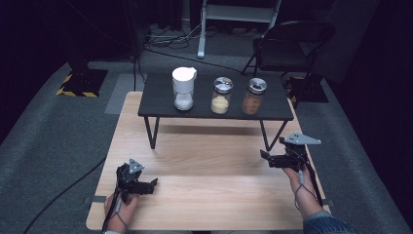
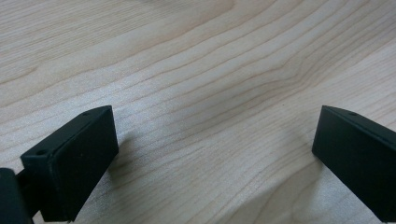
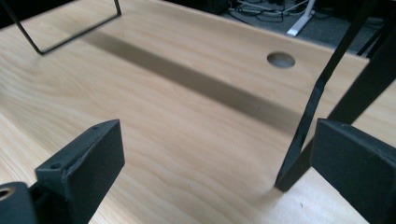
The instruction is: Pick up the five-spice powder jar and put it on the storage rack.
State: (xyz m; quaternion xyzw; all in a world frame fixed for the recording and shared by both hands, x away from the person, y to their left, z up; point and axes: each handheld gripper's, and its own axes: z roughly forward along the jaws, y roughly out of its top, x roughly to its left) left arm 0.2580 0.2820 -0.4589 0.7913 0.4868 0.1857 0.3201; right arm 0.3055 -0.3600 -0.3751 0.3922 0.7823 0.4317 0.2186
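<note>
Three jars stand in a row on a low black shelf (image 1: pixel 160 105): a white-lidded one with white powder (image 1: pixel 184 87), one with yellow contents (image 1: pixel 221 95) and one with brown contents (image 1: pixel 254 96). My left gripper (image 1: pixel 152 184) rests low over the wooden table (image 1: pixel 209 170) near its front left. In the left gripper view it (image 2: pixel 215 140) is open over bare wood. My right gripper (image 1: pixel 265 157) is at the right side, by the shelf's front right leg (image 1: pixel 269 139). In the right gripper view it (image 3: pixel 217 154) is open, and the leg (image 3: pixel 306 121) stands just ahead, close to the right jaw.
The shelf stands on thin black wire legs across the far half of the table, its left leg (image 3: pixel 70 28) farther off. A round hole (image 3: pixel 280 59) is cut in the tabletop. A folding chair (image 1: pixel 287 44) and cables lie on the floor behind.
</note>
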